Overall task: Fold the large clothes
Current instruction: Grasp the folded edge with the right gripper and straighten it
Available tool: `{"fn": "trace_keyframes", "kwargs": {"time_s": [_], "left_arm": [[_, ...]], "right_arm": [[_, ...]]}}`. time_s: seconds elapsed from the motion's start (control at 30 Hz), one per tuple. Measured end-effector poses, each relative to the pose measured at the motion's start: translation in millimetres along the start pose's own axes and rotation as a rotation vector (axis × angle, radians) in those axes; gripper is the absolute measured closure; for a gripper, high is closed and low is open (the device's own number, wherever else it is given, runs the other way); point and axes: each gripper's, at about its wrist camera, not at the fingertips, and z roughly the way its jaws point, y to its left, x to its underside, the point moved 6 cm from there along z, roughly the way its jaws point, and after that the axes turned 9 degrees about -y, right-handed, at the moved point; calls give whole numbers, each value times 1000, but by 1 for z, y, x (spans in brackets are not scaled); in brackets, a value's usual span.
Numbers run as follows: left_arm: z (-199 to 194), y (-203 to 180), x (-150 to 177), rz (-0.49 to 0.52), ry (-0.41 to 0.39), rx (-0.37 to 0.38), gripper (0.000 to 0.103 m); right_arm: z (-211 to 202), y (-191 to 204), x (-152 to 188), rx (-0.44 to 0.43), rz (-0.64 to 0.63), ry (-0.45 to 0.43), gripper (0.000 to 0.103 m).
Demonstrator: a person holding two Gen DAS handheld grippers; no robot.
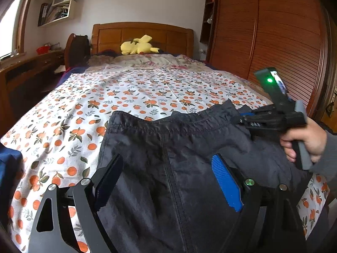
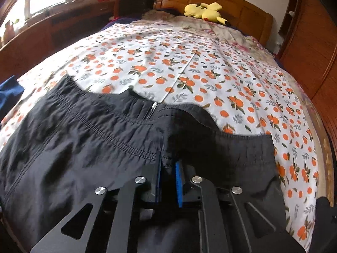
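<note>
A large dark grey garment (image 1: 172,164) with an elastic hem and a zip lies on the near part of the bed; it also fills the near half of the right wrist view (image 2: 88,147). My left gripper (image 1: 168,168) is open, its jaws wide apart over the fabric, one blue pad (image 1: 225,181) showing. My right gripper (image 2: 168,168) is shut on the garment's hem beside the zip (image 2: 152,110). In the left wrist view the right gripper (image 1: 242,119) holds the hem at the right, a hand on its handle.
The bed is covered by a white sheet with orange fruit print (image 1: 137,92). A yellow plush toy (image 1: 137,46) lies by the wooden headboard (image 1: 143,33). A wooden wardrobe (image 1: 273,42) stands right, a desk (image 1: 25,71) left. Blue cloth (image 1: 8,164) lies at the bed's left edge.
</note>
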Motion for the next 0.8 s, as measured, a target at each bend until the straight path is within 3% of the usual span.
{"fn": "trace_keyframes", "kwargs": {"time_s": [0.13,0.33,0.37,0.43,0.5,0.6,0.7,0.8], "left_arm": [[4,3,2,-14,12,8,15],[8,0,2,-17,18,13,15],[7,-1,3,-19,18,15,15],[8,-3,3,-23,20,22,15],[8,-7,3,-19,20,30,15],[8,-14,4,-11,22,41,15],[9,-21,5,-5,24,55,15],[10,-29,6,3,27,71,15]], "right_arm": [[17,-9,-15,10,50,-13,94],[42,-5,-28,51,16,-2,91],[42,-5,-29,59,12,0,87],[37,-9,-34,62,30,-9,51],[18,-16,-43,48,48,-69,46],[-9,-37,-52,67,58,-136,27],[-26,-70,-56,103,82,-168,27],[-20,-107,-44,170,104,-108,28]]}}
